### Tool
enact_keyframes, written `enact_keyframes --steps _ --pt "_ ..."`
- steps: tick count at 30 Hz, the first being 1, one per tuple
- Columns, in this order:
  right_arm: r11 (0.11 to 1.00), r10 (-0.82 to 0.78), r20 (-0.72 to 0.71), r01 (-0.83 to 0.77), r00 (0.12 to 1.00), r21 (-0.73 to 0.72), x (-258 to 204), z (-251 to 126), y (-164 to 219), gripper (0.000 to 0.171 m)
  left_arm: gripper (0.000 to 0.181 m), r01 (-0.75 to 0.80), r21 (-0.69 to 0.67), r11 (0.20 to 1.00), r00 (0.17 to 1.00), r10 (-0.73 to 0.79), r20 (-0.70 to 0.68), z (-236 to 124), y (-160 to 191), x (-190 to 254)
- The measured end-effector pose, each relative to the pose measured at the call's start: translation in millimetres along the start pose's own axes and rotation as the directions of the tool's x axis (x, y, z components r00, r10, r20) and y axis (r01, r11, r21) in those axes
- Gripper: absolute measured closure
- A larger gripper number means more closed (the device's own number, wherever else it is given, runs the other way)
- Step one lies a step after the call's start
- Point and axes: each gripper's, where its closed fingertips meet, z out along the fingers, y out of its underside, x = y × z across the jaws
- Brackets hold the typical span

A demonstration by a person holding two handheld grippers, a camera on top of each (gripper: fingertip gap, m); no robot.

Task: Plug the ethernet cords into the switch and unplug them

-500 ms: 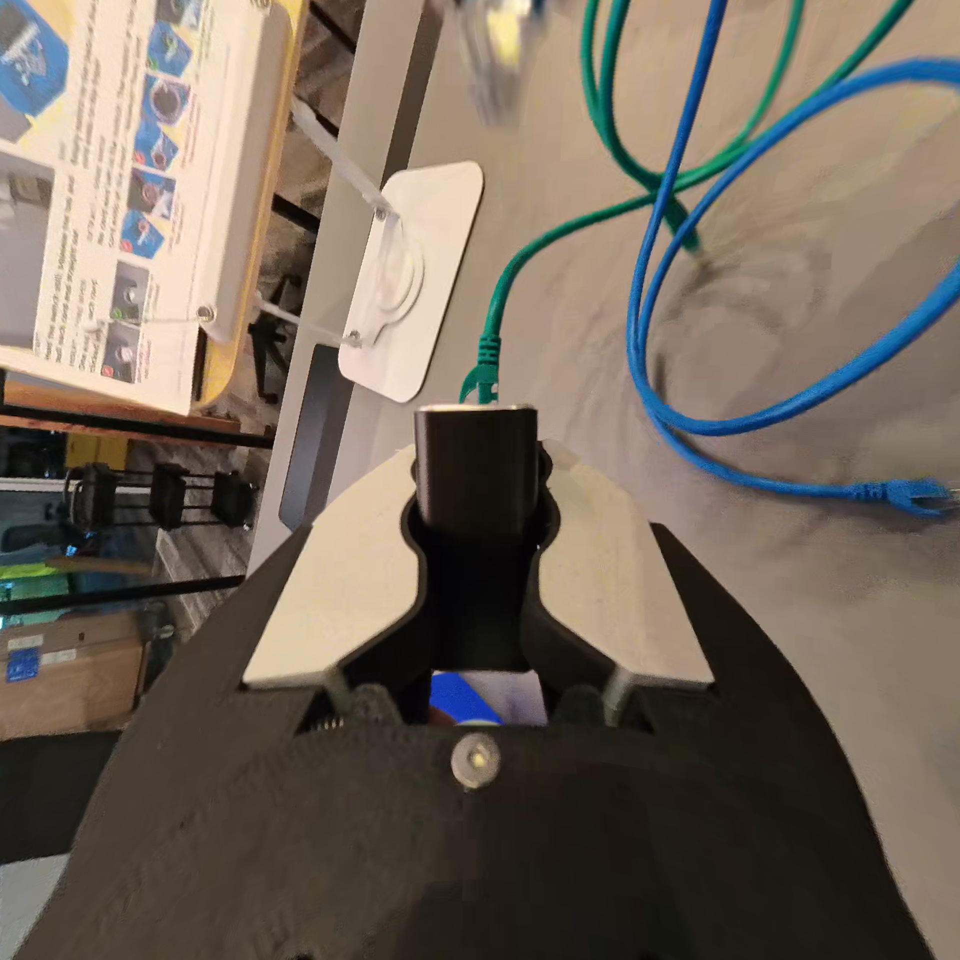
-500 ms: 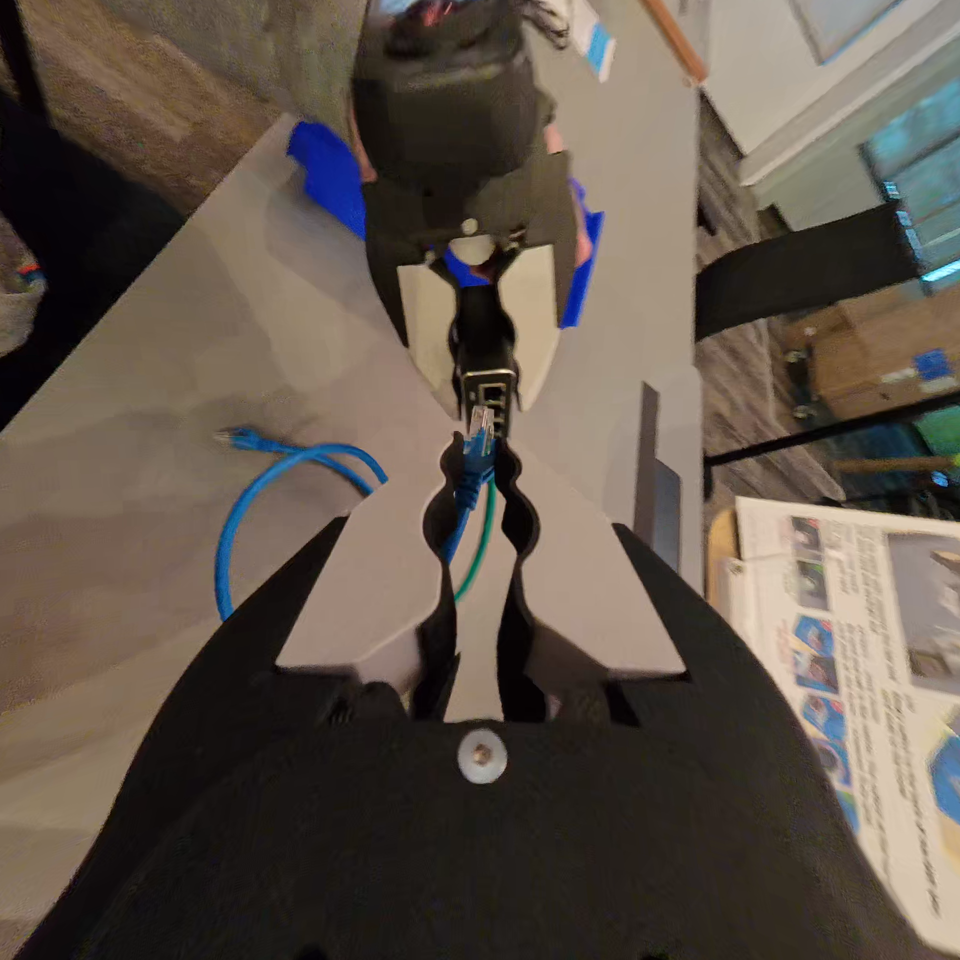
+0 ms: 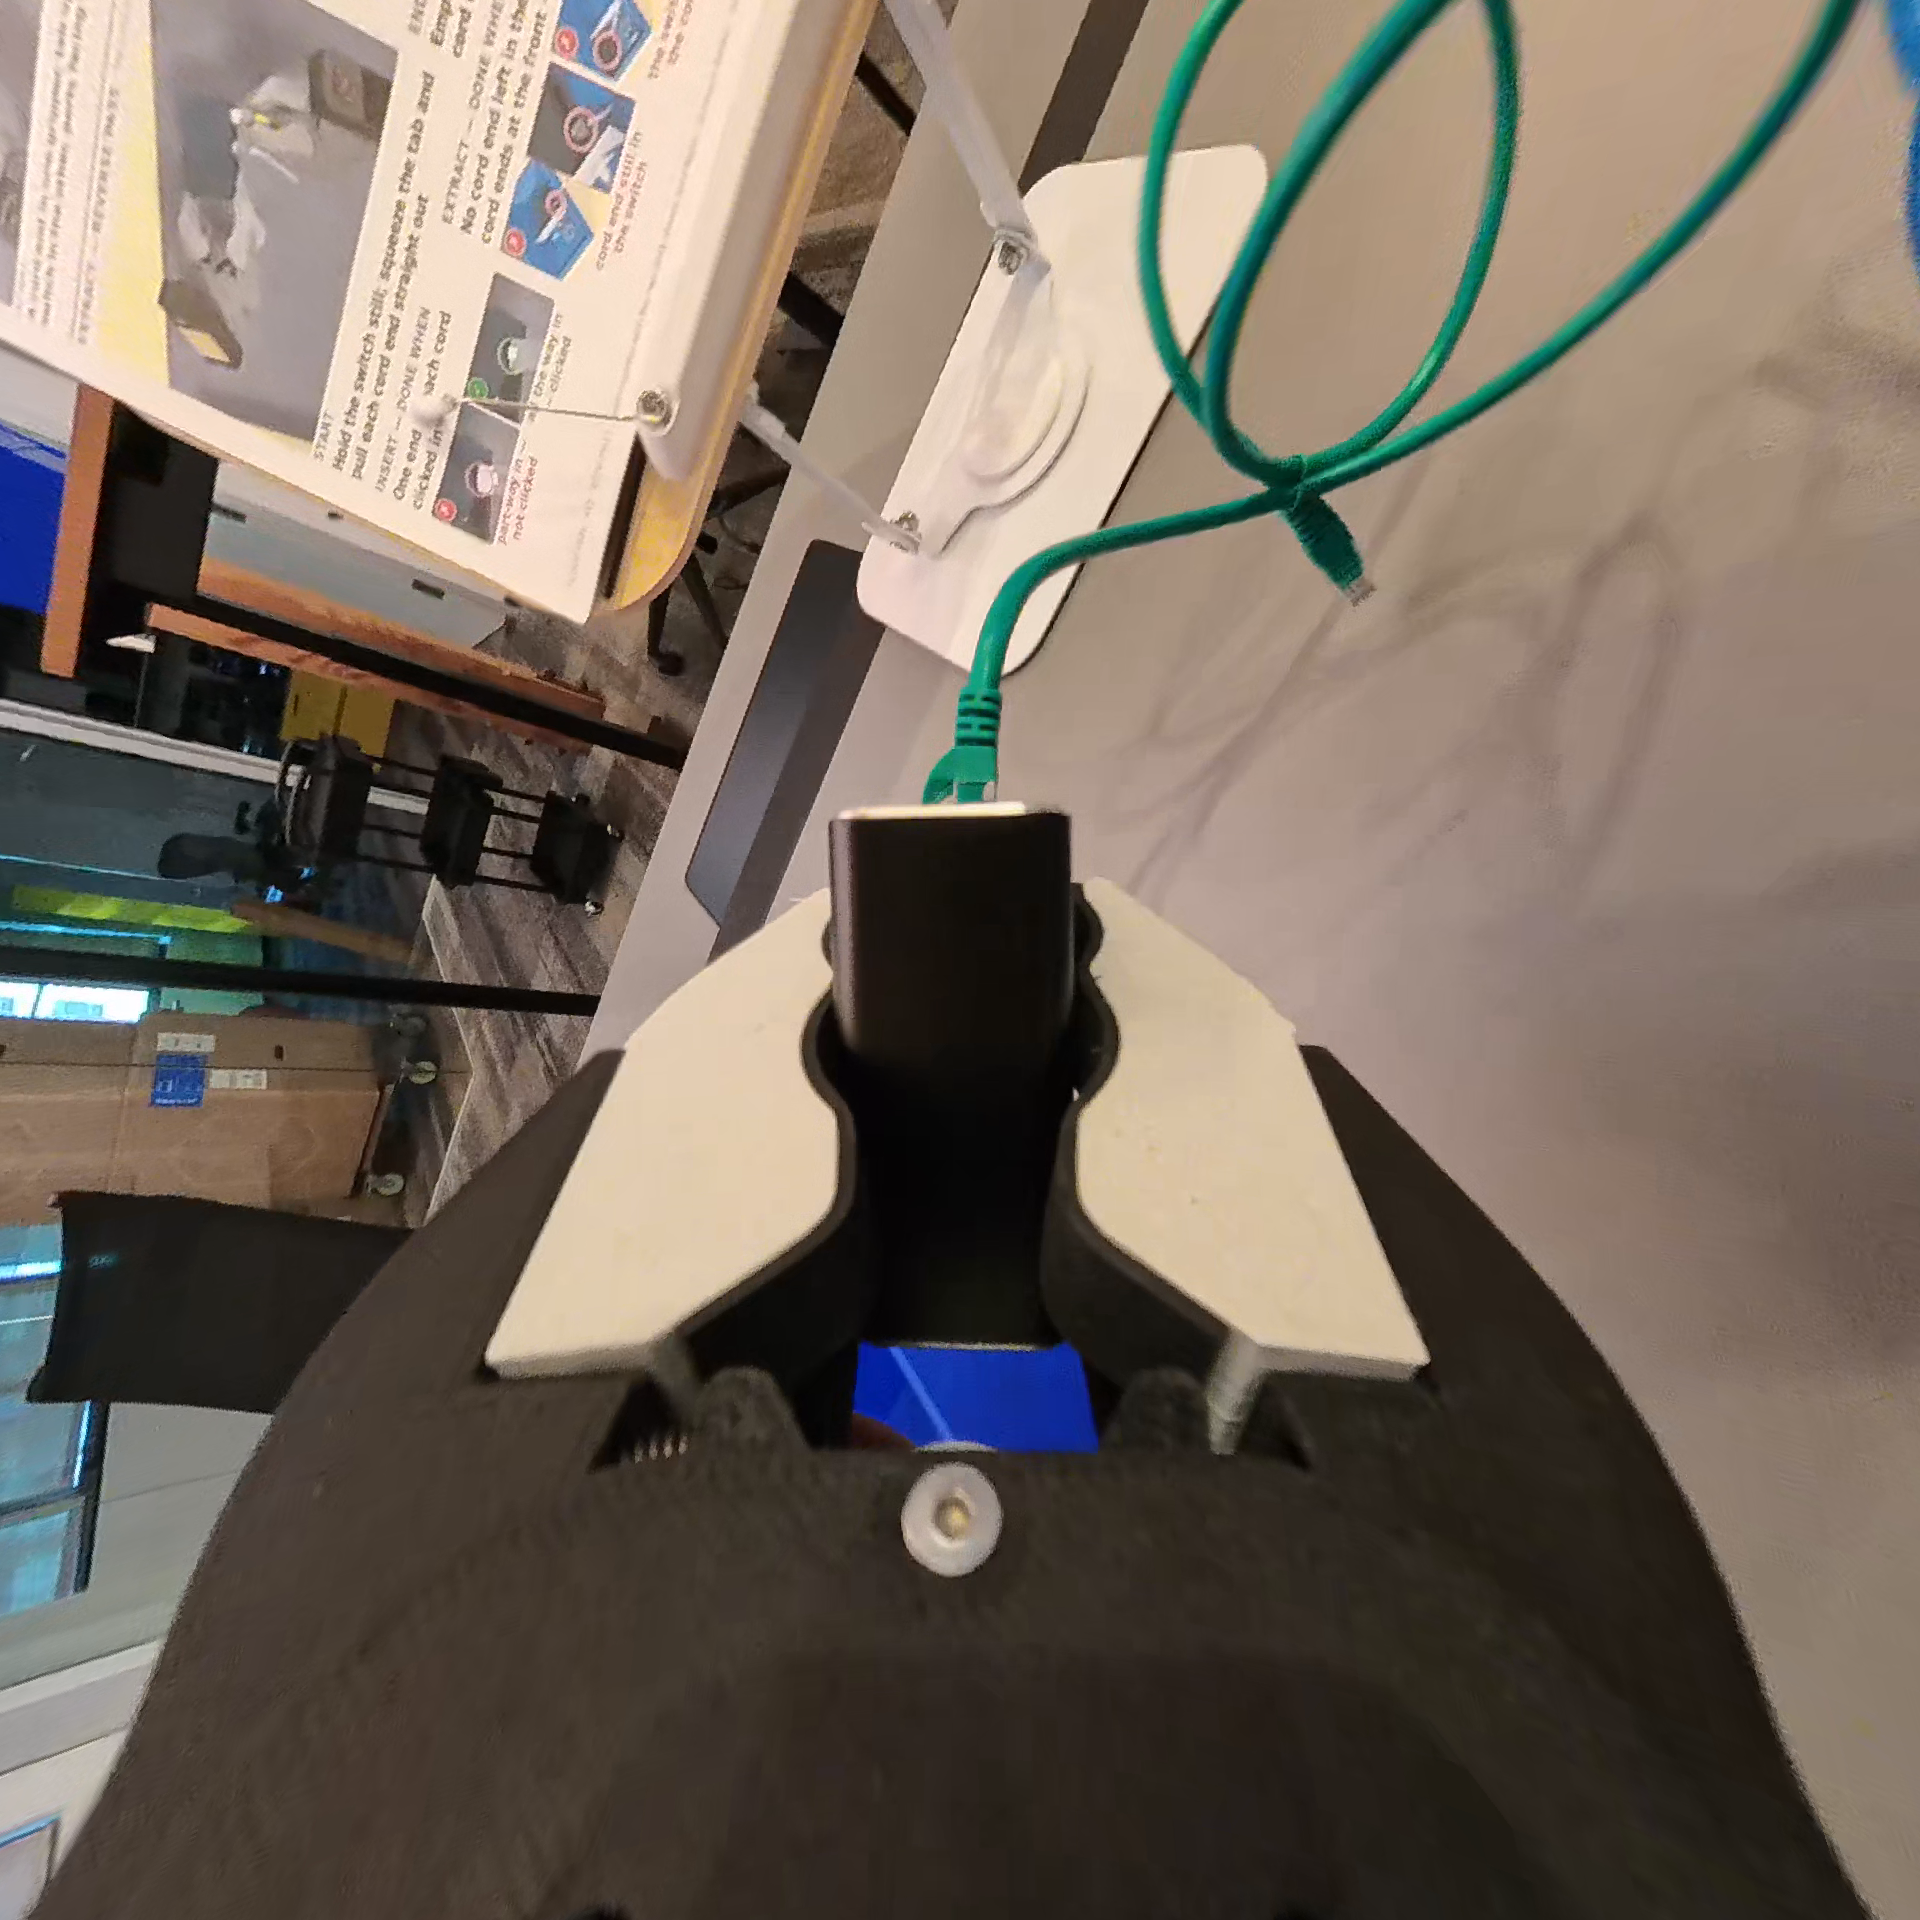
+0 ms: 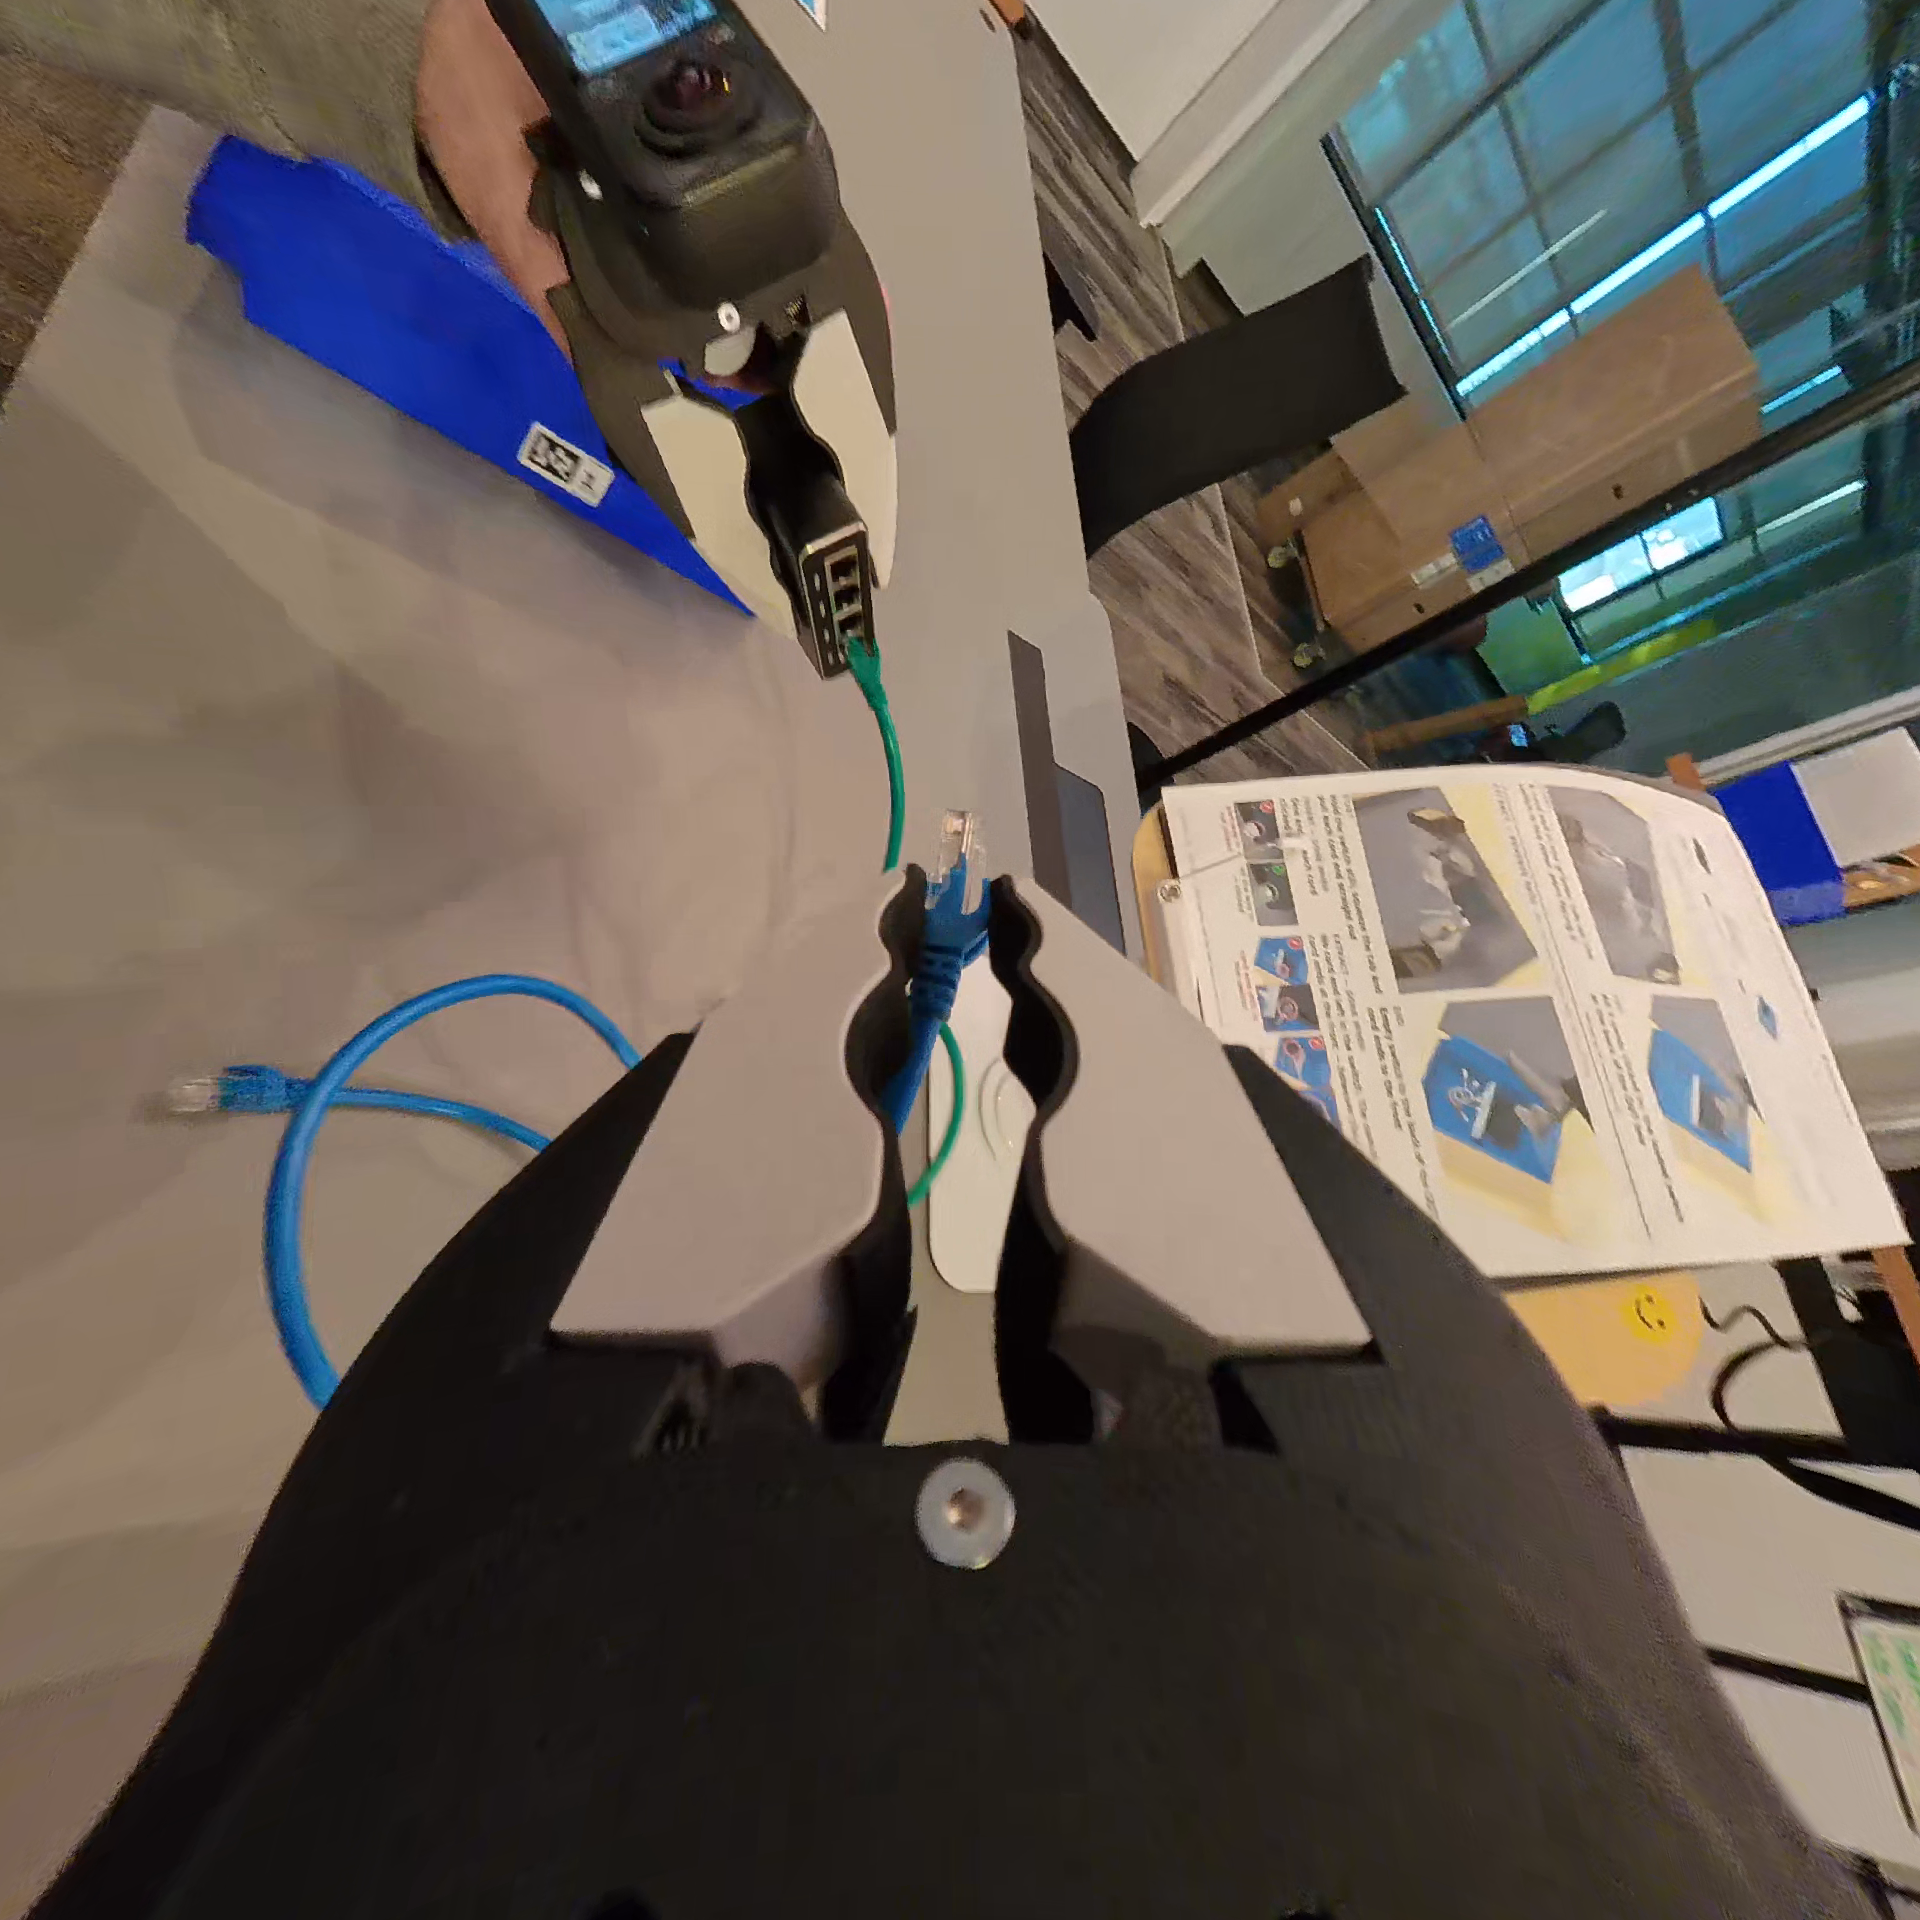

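My left gripper (image 3: 951, 914) is shut on the small black switch (image 3: 951, 966) and holds it above the grey table (image 3: 1507, 935). A green cord (image 3: 977, 717) is plugged into the switch's far face, and its loose end (image 3: 1335, 551) lies on the table. In the right wrist view the switch (image 4: 836, 592) shows its ports, with the green cord (image 4: 883, 727) in the lowest one. My right gripper (image 4: 951, 883) is shut on the blue cord's plug (image 4: 956, 862), a short way from the switch and not touching it. The blue cord's other end (image 4: 223, 1091) lies on the table.
A white stand base (image 3: 1060, 343) sits at the table's edge with an instruction sheet (image 4: 1507, 997) held above it. A blue block (image 4: 416, 332) lies behind the left gripper (image 4: 800, 447). A person's hand holds that gripper. Boxes and chairs stand beyond the table. One gripper's finger ends stand about 25 cm off the other's.
The blue plug was right at the switch's ports; it now sits clear of them, with my right gripper drawn back. The left gripper has shifted with the switch.
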Motion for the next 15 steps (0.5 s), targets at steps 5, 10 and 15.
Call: enact_keyframes --steps 5,10,15 --pt "0.999 0.028 -0.072 -0.030 0.997 -0.026 16 -21 10 0.162 0.145 0.031 -0.035 0.999 0.999 -0.030 0.033 1 11 -10" --pt "0.996 0.011 -0.143 -0.024 0.990 -0.088 32 -47 16 0.162 0.145 0.064 -0.058 0.996 0.996 -0.060 0.062 3 22 -19" --pt "0.990 -0.001 -0.251 -0.033 0.968 -0.135 57 -94 17 0.162 0.145 0.073 -0.069 0.995 0.995 -0.068 0.071 2 26 -24"
